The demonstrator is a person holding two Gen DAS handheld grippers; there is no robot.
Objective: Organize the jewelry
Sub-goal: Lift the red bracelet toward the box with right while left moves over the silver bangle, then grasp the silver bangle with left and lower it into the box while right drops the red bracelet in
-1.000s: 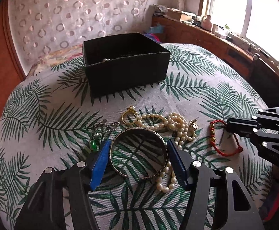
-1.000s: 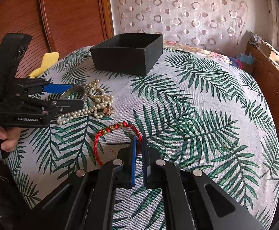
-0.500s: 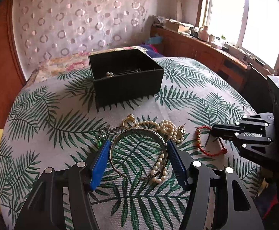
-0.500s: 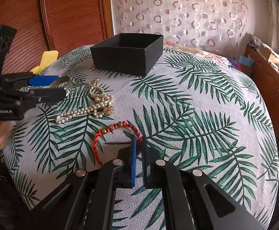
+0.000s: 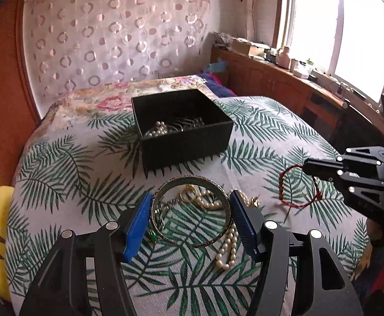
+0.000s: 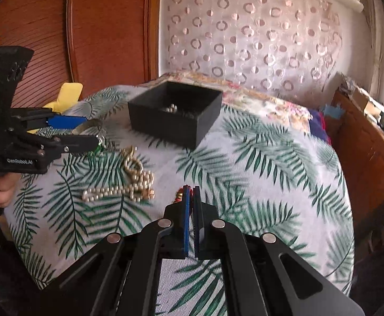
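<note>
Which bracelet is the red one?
The thin red string bracelet, pinched in the right gripper. The other, the metal bangle, is silvery and sits between the left gripper's blue pads.

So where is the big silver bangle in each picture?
Left wrist view: the silver bangle is low in the middle, held between the left gripper's blue pads.
Right wrist view: only its rim peeks out at the left, behind that gripper.
Shared landmark: the black box.
</note>
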